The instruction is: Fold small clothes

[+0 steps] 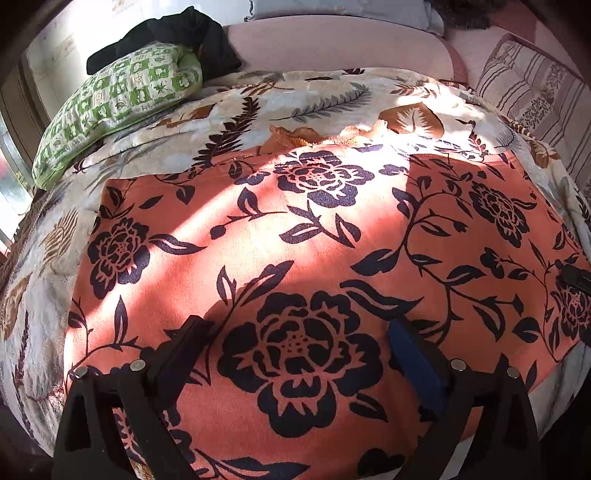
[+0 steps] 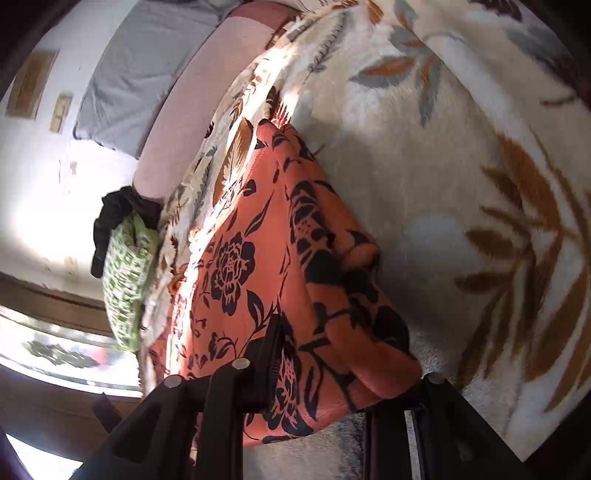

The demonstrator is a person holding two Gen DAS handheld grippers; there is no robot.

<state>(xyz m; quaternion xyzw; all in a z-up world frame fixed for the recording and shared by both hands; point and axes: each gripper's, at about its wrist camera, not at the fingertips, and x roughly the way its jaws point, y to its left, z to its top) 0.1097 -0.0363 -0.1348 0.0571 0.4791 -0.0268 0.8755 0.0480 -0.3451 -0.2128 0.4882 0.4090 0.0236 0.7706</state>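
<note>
An orange garment with a dark flower print lies spread flat on a cream leaf-patterned blanket. My left gripper hovers just over its near part, jaws wide open, with a big printed flower between the fingers and nothing gripped. A black tip of the other gripper shows at the cloth's right edge. In the right wrist view, a bunched corner of the orange garment fills the gap of my right gripper. That gripper is shut on the corner, which is raised off the blanket.
A green checked pillow lies at the back left with a black garment behind it. A striped cushion sits at the back right. Bare pink mattress runs along the far side, and a bright window is on the left.
</note>
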